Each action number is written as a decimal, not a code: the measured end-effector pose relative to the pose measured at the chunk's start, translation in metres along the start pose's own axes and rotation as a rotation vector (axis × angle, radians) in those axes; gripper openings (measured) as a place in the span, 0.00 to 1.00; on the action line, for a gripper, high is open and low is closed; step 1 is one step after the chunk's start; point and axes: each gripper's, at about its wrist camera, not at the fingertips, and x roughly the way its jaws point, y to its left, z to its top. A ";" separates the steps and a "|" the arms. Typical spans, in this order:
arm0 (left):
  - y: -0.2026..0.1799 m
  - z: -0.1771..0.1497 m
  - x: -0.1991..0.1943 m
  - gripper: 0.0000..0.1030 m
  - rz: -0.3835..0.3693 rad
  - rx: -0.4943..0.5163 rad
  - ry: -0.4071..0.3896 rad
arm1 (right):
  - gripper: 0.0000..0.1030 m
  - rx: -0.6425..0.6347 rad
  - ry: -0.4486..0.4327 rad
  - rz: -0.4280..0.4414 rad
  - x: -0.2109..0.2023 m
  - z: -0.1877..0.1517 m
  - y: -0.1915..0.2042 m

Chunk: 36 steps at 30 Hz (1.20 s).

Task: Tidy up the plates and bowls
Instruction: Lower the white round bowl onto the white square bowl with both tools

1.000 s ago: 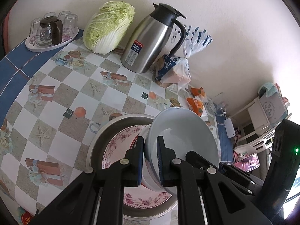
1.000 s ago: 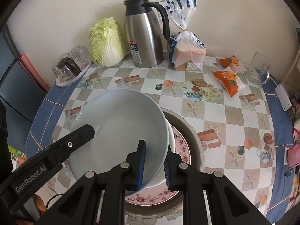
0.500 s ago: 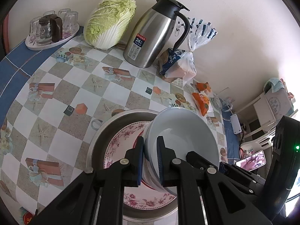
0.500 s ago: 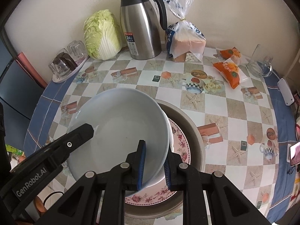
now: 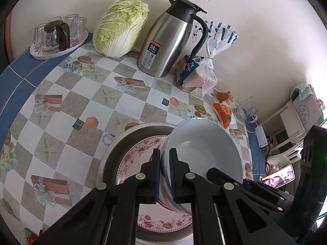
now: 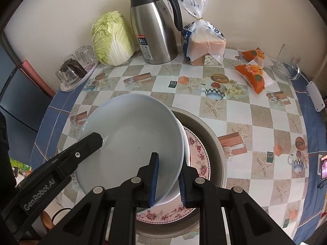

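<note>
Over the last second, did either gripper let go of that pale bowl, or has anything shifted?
Neither let go. The left gripper squeezed slightly tighter on the pale bowl's rim; the right gripper stays clamped on the opposite rim. The bowl still sits tilted over the floral plate in the metal basin. Nothing else moved.

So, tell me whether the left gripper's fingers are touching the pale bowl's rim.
Touching. The left wrist view shows both fingers of the left gripper pressed against the pale bowl wall, one inside, one outside, with no gap.
</note>
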 end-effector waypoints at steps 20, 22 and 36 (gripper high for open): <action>-0.007 -0.004 0.003 0.07 0.027 0.030 -0.002 | 0.19 0.057 -0.056 0.017 -0.020 0.004 -0.023; -0.007 -0.004 0.004 0.07 0.028 0.032 0.002 | 0.19 0.054 -0.054 0.026 -0.019 0.004 -0.022; -0.016 -0.005 0.006 0.07 0.070 0.103 0.014 | 0.22 0.060 -0.064 0.056 -0.021 0.004 -0.020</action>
